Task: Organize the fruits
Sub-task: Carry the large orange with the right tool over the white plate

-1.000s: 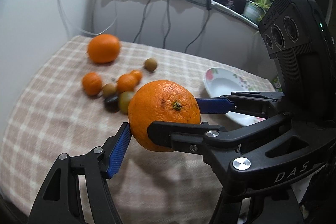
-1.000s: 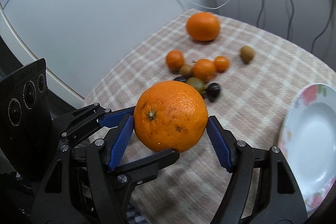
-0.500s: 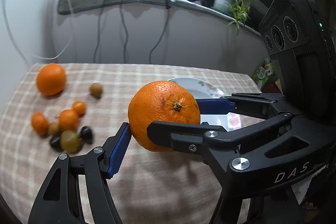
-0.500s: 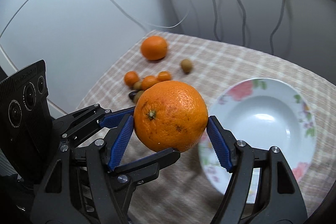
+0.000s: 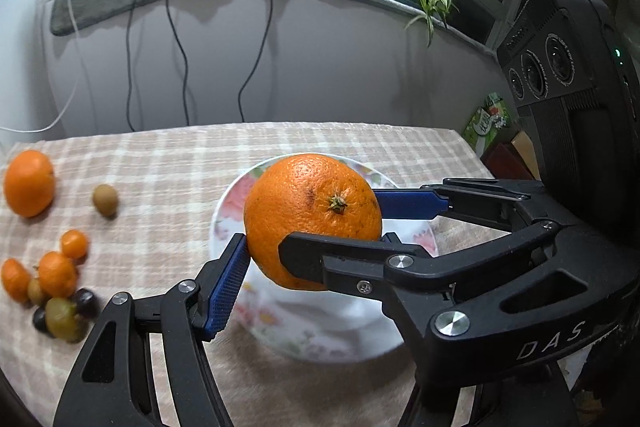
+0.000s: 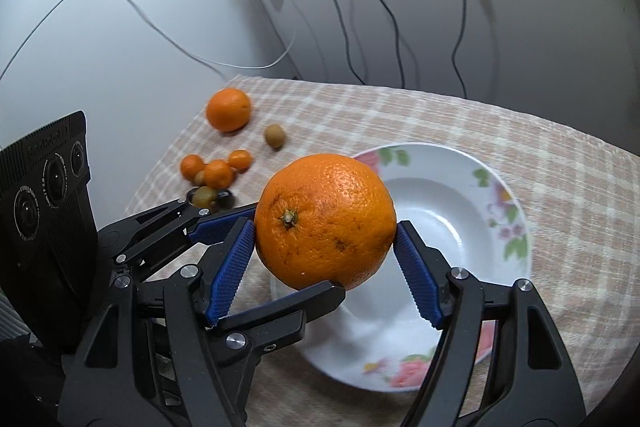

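Table [image 6: 480, 115] wide below, flowered plate [image 6: 496, 195] at center. Both grippers pinch one big orange [image 6: 325, 221] together, right gripper [image 6: 325, 239] and left gripper [image 5: 316, 223] each clamped on it, hovering over the plate. Looks like delivery; next, lower and release gently. Loose fruit [image 6: 218, 173] waits at ten o'clock.

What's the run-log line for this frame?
left gripper: shut on orange | right gripper: shut on orange | orange: above plate | other fruit: on tablecloth
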A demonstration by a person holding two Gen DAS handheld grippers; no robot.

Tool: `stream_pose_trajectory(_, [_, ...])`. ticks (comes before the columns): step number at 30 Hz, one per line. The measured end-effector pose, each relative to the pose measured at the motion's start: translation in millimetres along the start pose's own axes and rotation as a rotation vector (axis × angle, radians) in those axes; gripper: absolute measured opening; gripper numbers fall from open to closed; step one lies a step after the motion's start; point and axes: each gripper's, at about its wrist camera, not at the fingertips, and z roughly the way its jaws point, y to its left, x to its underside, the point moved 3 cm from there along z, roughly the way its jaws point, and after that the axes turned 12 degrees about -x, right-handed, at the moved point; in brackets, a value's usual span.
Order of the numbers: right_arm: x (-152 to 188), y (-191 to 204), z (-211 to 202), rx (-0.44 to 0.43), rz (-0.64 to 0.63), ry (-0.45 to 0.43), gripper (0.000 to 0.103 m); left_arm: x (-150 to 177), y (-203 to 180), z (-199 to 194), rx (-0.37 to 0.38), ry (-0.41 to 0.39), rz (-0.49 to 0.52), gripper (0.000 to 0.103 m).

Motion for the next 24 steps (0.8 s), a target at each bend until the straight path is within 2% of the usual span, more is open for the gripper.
stream_pose_trajectory(11, [-6.5, -41.9, 1.6, 0.024, 0.063, 0.007, 0.074, -10.8, -12.1, 33.6, 0.026, 0.047, 0.011, 0.067])
stream_pose_trajectory(24, [-7.2, -55.3, 11.4, 0.038, 0.088, 0.029, 0.075, -12.1, -11.9, 51.6, 0.026, 0.091, 0.012, 0.067])
